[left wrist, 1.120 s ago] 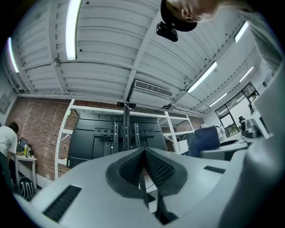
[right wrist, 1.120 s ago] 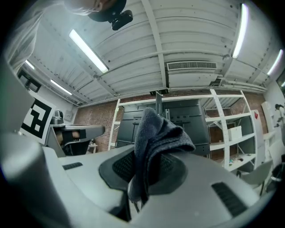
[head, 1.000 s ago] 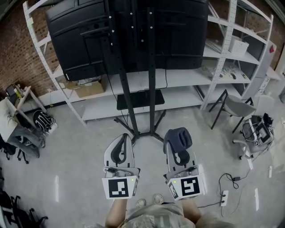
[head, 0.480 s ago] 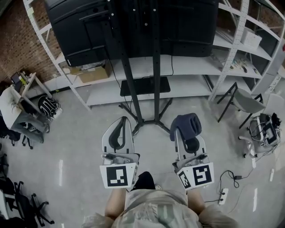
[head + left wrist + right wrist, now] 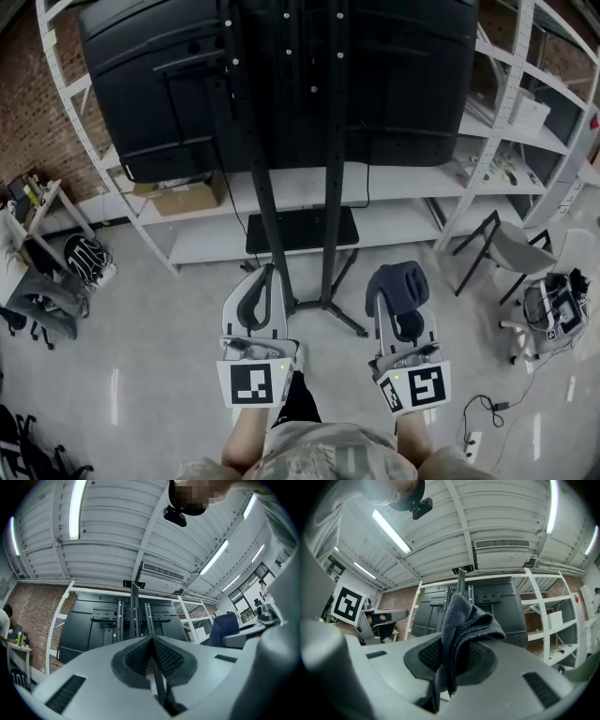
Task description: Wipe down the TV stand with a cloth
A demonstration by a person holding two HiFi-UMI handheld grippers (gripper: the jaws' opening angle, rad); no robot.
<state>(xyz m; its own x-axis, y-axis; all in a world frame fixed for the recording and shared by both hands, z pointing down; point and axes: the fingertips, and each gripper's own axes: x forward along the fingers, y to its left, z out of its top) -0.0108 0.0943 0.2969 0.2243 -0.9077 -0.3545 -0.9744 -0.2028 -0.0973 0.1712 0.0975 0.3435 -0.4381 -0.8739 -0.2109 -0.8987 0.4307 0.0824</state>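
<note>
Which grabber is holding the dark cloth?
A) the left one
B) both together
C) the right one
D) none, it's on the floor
C: the cloth is pinched between the jaws of the right gripper, while the left gripper has its jaws together with nothing between them.

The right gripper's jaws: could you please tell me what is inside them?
A dark cloth is clamped in the right gripper, bunched above the jaws. Its pinched part is hidden by its own folds.

White shelving (image 5: 403,183) lines brick wall (image 5: 23,103) over grey floor (image 5: 150,319).
</note>
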